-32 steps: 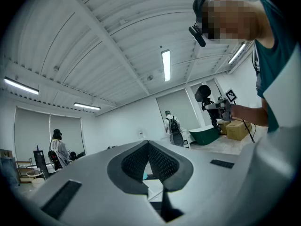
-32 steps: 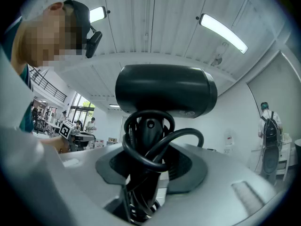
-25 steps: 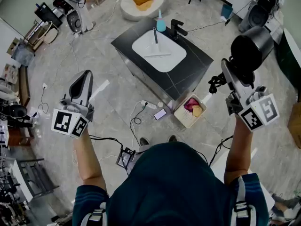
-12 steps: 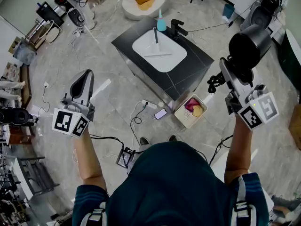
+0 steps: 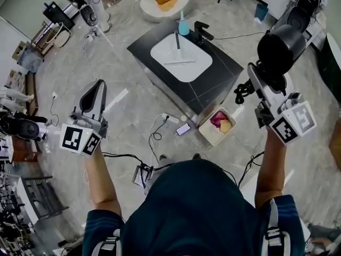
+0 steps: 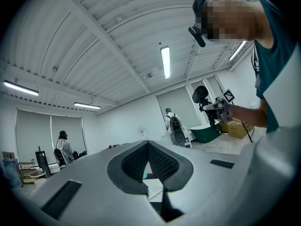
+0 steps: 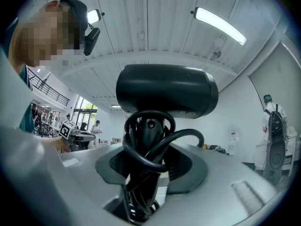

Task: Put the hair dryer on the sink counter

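Observation:
A black hair dryer (image 5: pixel 279 49) is held up at the right of the head view, its handle wrapped in its coiled cord (image 5: pixel 244 94). My right gripper (image 5: pixel 261 79) is shut on that handle; in the right gripper view the hair dryer (image 7: pixel 167 91) stands upright between the jaws of the right gripper (image 7: pixel 148 168). The sink counter (image 5: pixel 213 84), black with a white basin (image 5: pixel 181 55), lies below and to the left of the dryer, well apart from it. My left gripper (image 5: pixel 95 92) hovers at the left, pads together and empty, as the left gripper (image 6: pixel 148 147) also shows in its own view.
A black faucet (image 5: pixel 201 32) and a blue bottle (image 5: pixel 183 25) stand at the counter's back edge. On the floor by the counter lie a basket (image 5: pixel 216 125), a phone (image 5: pixel 182 129) and loose cables (image 5: pixel 155 132). A round white seat (image 5: pixel 162 1) sits beyond.
My right gripper with the hair dryer has drifted slightly left, toward the counter. The left gripper has stayed where it was.

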